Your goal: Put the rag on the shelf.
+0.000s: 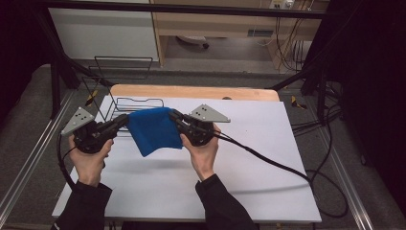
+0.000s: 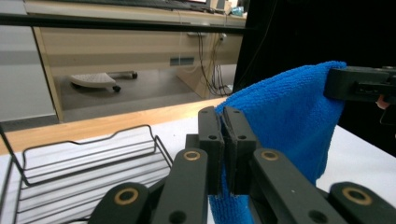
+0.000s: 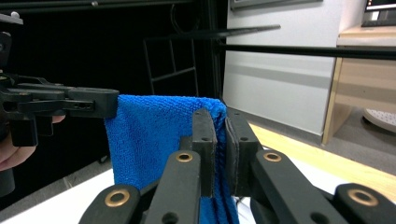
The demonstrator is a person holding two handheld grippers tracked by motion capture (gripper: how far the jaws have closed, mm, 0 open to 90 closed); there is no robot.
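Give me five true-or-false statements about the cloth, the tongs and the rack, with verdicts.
1. Both tongs grip the blue cloth. True: the left tongs and right tongs are each shut on an upper corner.
2. The cloth lies flat on the table. False: it hangs between the tongs, above the table.
3. A wire rack stands on the table behind the cloth. True.
4. The cloth is red. False: it is blue.
5. The cloth is draped on the rack. False: the tongs alone hold it.

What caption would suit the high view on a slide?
Two hand-held grippers, left and right, hold a blue cloth above the white table.
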